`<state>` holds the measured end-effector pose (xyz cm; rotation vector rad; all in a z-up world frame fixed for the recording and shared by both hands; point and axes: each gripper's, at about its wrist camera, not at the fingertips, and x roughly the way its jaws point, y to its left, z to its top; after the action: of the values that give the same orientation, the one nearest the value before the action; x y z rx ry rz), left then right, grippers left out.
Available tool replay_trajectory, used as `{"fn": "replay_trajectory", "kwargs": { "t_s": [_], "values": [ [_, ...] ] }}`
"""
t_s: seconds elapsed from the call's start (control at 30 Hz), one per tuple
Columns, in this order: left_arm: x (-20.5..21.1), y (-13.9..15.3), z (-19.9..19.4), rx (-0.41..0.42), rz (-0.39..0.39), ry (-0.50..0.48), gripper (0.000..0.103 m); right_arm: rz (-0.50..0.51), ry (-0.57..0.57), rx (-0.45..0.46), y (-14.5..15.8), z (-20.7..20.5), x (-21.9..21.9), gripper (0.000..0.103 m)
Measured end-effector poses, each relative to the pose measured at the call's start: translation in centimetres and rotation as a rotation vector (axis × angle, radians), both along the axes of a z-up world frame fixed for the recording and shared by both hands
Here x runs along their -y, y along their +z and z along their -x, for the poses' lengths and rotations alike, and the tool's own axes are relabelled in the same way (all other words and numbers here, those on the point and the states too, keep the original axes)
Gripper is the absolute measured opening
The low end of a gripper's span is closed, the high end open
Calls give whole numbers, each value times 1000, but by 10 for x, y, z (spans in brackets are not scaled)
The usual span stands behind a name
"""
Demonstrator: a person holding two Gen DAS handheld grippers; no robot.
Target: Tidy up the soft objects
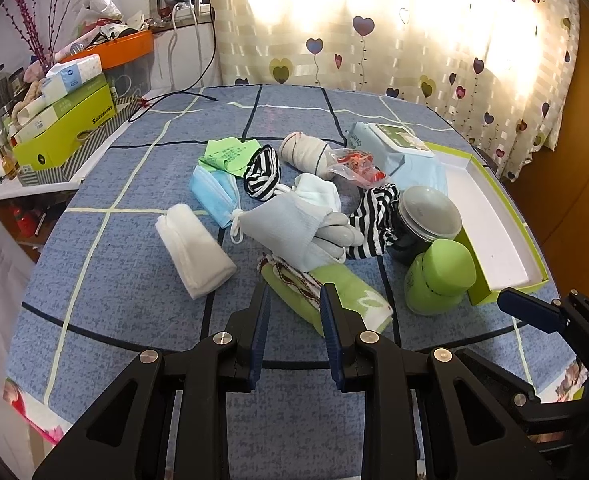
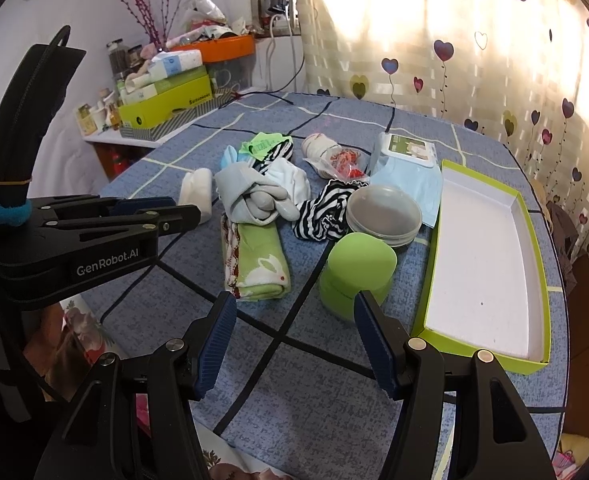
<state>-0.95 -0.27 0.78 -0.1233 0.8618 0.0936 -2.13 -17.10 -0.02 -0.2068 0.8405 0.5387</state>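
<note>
Nothing sorted yet, by the look of it. Left to right in the right wrist view: left gripper (image 2: 166, 210) at mid-left, jaws partly apart and empty; soft pile (image 2: 262, 200) heaped at centre of the bench (image 2: 314, 420); right gripper (image 2: 294, 336) at lower centre, wide apart, empty; green tray (image 2: 534, 248) at right, bare. Every item left to place.

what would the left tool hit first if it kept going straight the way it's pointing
Most likely the folded green towel: it lies directly ahead of the left tool, whose open jaws hold nothing and frame its near edge. Depth is hard to judge through the fisheye, so the tool might touch the blue checked cloth just short of it.
</note>
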Motion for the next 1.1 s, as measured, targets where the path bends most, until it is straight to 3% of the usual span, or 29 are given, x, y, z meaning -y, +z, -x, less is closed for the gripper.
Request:
{"fn": "replay_trajectory", "kwargs": {
  "t_s": [1.1],
  "values": [
    [-12,-12,-5,-27,41,0,27,-4,44,9,2,-4,-12,61]
  ]
}}
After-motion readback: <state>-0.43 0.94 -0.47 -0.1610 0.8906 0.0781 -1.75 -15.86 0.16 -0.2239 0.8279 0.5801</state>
